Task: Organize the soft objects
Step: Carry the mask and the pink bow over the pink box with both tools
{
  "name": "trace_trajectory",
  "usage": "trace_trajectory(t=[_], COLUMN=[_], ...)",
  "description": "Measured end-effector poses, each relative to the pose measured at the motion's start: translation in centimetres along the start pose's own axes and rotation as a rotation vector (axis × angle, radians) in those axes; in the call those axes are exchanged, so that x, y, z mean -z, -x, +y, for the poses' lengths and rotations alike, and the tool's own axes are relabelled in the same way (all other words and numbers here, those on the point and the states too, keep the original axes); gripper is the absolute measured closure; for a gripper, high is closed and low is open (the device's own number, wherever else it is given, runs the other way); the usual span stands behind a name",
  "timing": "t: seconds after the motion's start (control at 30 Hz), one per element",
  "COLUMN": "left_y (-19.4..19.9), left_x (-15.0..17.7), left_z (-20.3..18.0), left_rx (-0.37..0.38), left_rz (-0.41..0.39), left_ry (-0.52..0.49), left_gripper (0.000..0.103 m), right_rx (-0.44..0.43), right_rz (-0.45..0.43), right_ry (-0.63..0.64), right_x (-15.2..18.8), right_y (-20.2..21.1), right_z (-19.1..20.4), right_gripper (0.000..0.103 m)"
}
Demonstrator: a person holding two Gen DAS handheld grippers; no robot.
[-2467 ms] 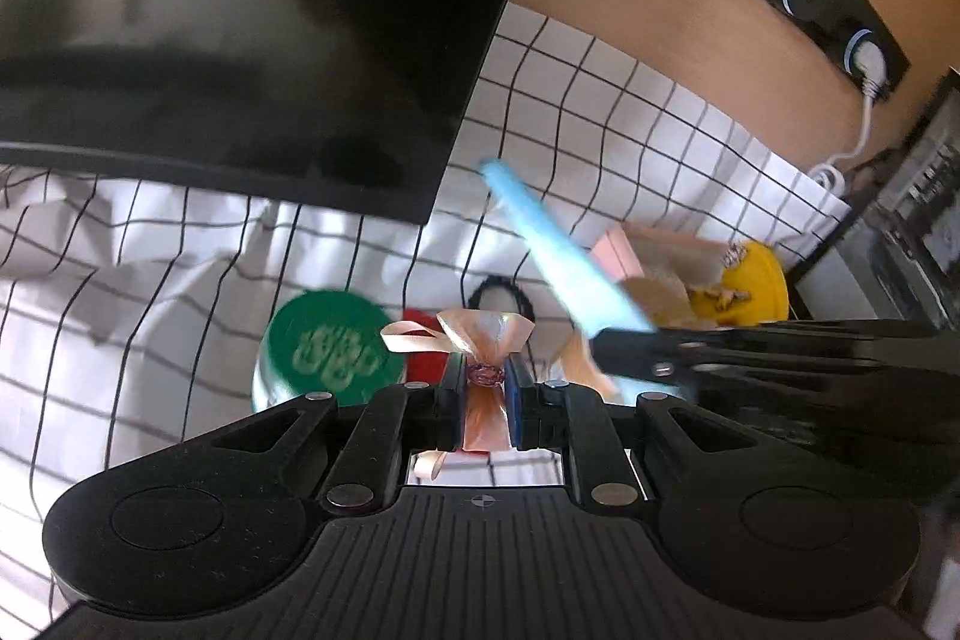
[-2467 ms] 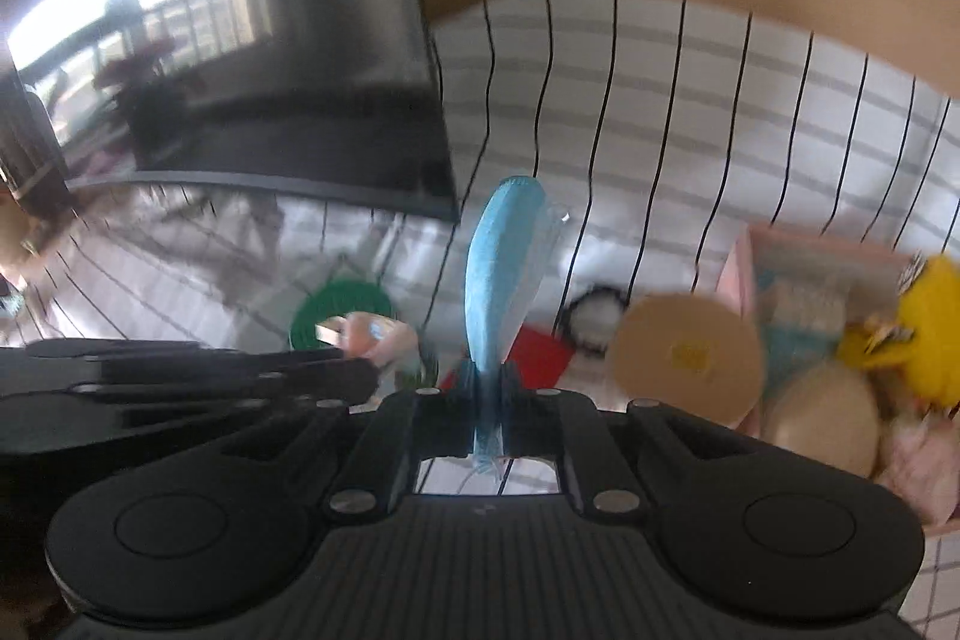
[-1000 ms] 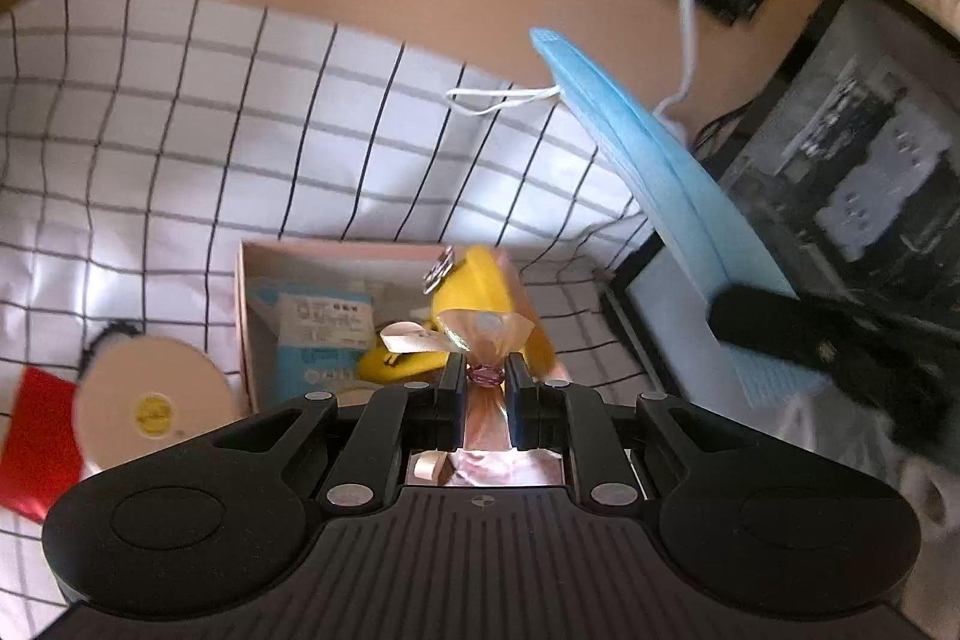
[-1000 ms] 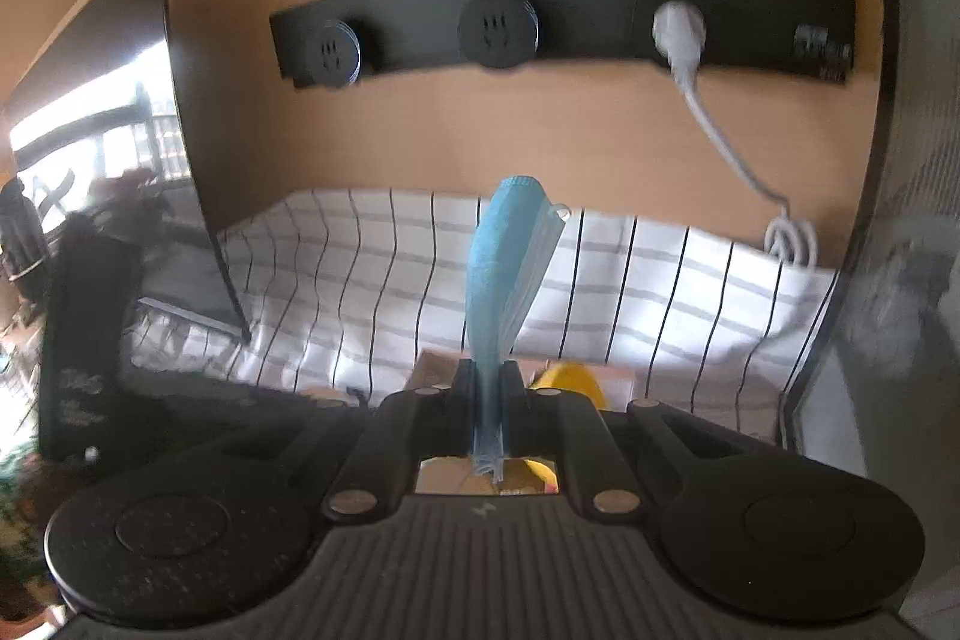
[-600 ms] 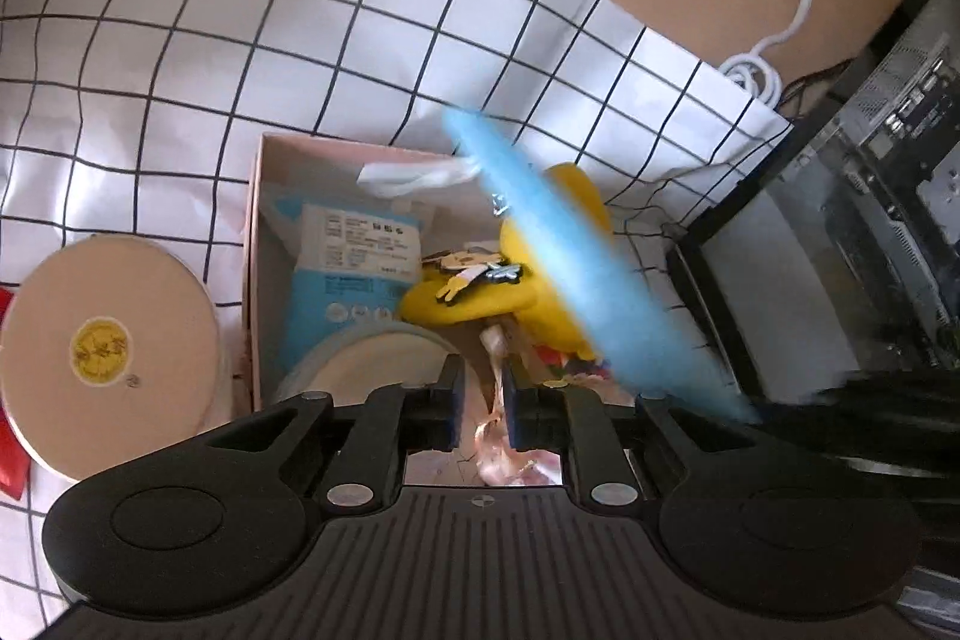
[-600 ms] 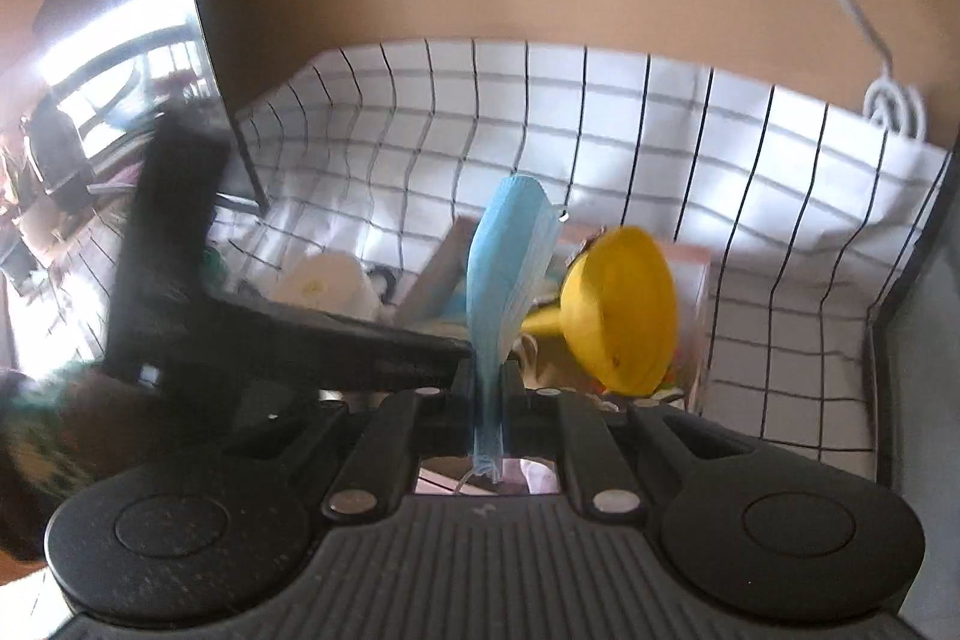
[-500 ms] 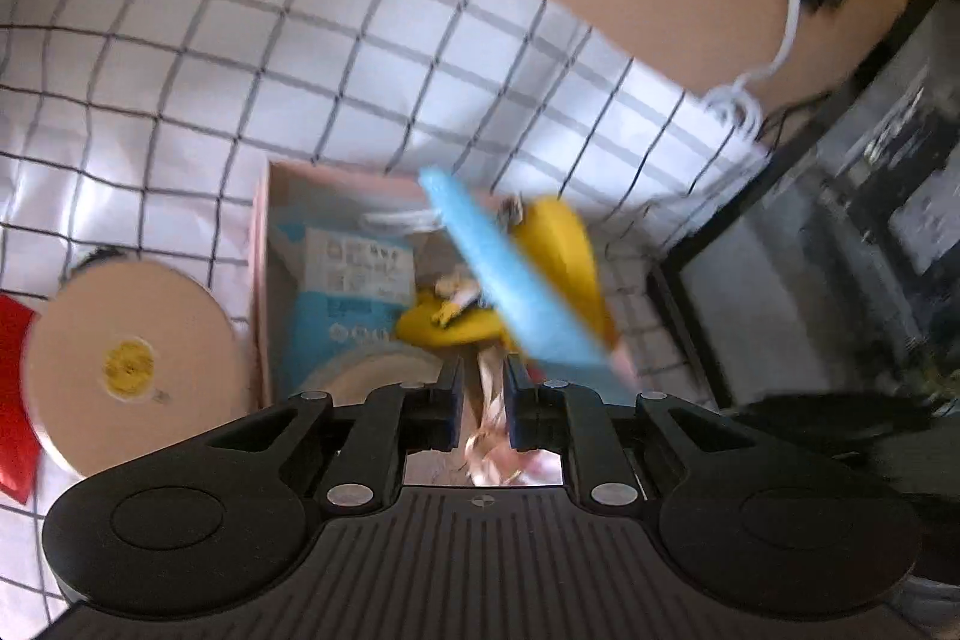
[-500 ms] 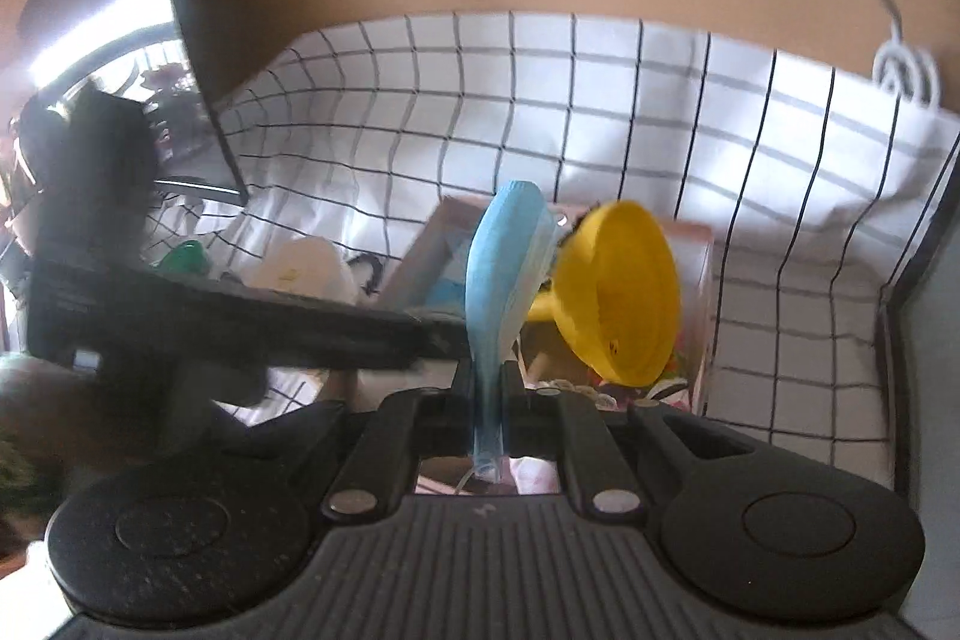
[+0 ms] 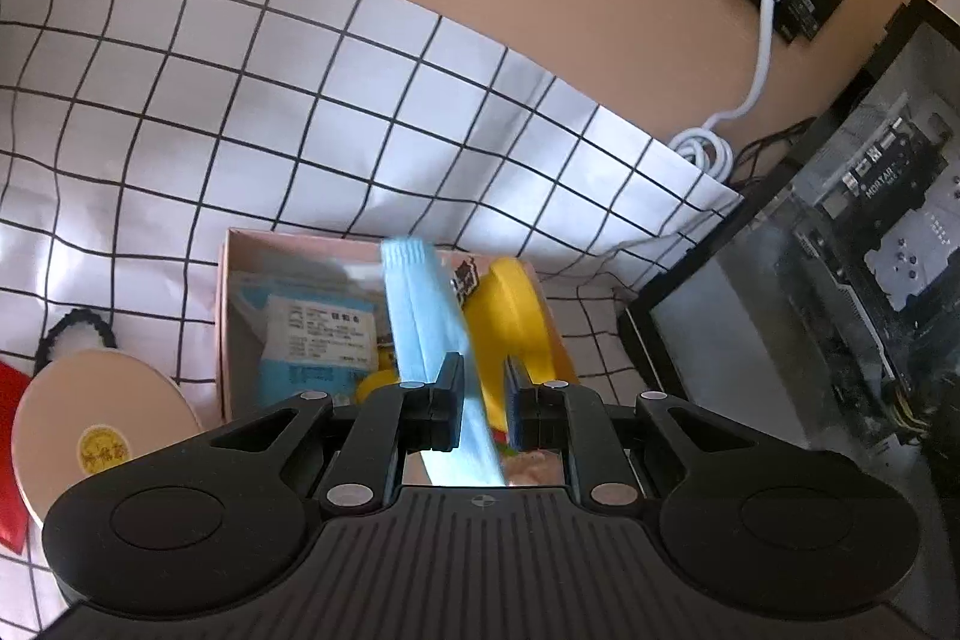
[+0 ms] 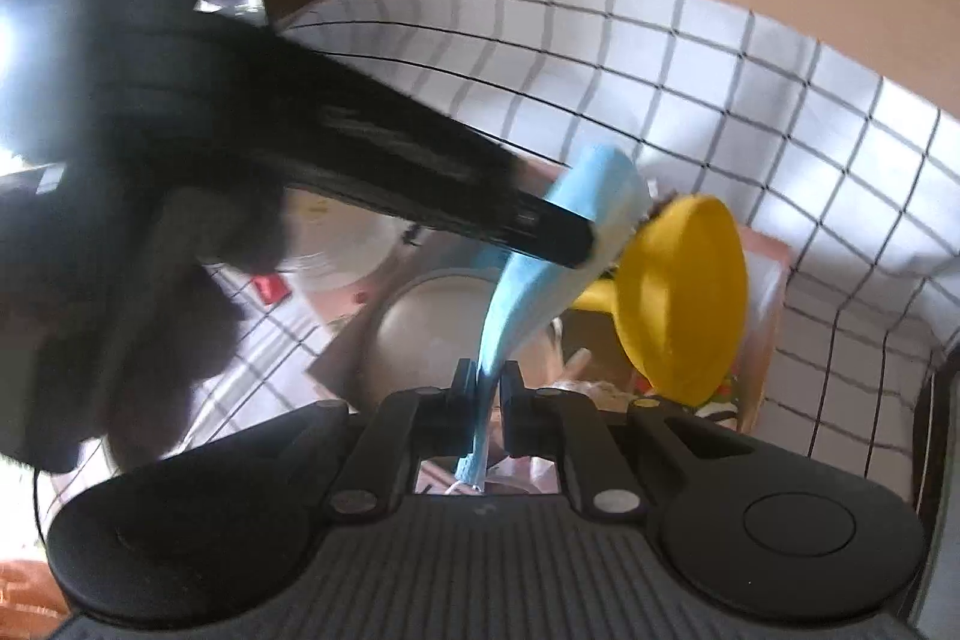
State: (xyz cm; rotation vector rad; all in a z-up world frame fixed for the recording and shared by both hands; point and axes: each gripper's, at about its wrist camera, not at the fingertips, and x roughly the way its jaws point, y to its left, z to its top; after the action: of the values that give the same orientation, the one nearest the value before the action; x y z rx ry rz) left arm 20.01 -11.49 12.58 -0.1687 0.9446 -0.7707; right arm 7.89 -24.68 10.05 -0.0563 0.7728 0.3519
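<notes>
Blue face mask (image 10: 540,280) pinched in the right gripper (image 10: 485,388) above the pink box (image 9: 223,316); left gripper (image 9: 483,394) closed, empty.

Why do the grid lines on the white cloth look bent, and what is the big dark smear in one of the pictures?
Left wrist view: the fisheye lens bows the white grid-patterned cloth; the picture is mostly sharp. Right wrist view: the smear is the other black hand-held gripper, close to the lens and blurred, with bright glare at the left edge; the folded blue face mask is slightly soft.
</notes>
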Motion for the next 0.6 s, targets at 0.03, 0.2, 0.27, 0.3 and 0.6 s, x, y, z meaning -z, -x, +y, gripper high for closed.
trace_trajectory(t=[0.03, 0.2, 0.27, 0.3, 0.6], left_y=[-0.1, 0.6, 1.5, 1.9, 1.7], left_x=[-0.1, -0.2, -0.4, -0.6, -1.0], left_z=[0.1, 1.0, 1.2, 1.3, 2.0], left_rx=[-0.011, -0.063, -0.06, -0.06, -0.065], left_rz=[0.002, -0.031, -0.074, -0.092, -0.073], left_ry=[0.001, 0.036, 0.043, 0.042, 0.057], left_gripper=[0.088, 0.088, 0.088, 0.088, 0.088], right_rx=[0.012, 0.027, -0.004, -0.018, 0.1], right_rz=[0.0, 0.02, -0.008, -0.025, 0.074], right_ry=[0.009, 0.014, 0.035, 0.049, 0.039], right_x=[0.0, -0.1, -0.4, -0.4, -1.3], right_y=[0.2, -0.1, 0.7, 1.2, -1.5], right_z=[0.2, 0.0, 0.6, 1.0, -0.1], right_gripper=[0.095, 0.095, 0.095, 0.095, 0.095])
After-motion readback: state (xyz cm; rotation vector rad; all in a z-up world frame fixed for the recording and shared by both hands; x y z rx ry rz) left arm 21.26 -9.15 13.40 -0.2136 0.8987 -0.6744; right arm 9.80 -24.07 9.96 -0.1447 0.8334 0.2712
